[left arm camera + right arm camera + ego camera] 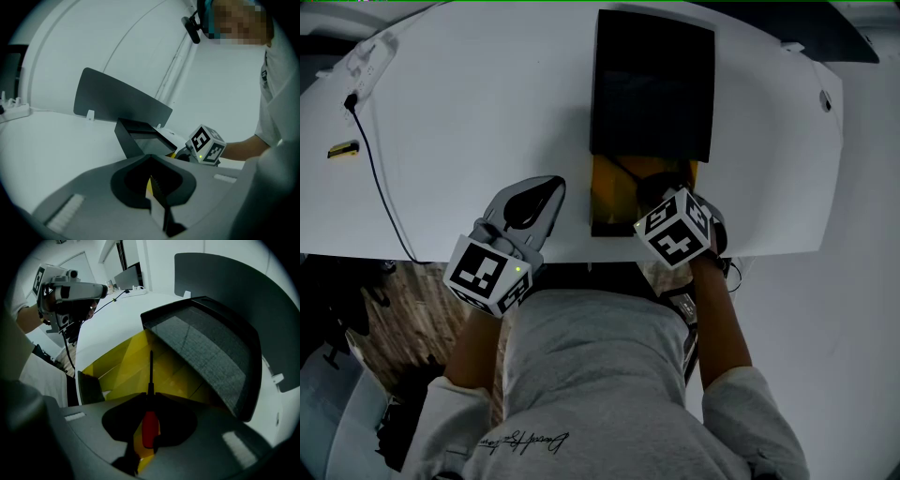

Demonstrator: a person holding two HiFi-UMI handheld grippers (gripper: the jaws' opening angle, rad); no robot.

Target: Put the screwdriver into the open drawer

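The screwdriver (pixel 148 425) sits pinched by its red handle in my right gripper (pixel 150 394), its dark shaft pointing forward over the yellow inside of the open drawer (pixel 119 366), which juts from the black cabinet (pixel 652 84) at the near edge of the white table (pixel 487 112). My left gripper (pixel 151 158) (the idle 1 of the 2) hovers just left of the drawer, jaws pressed together on nothing.

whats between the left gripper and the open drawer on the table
Nothing but bare white table: the head view shows the left gripper and the yellow drawer apart, with no object in that gap.
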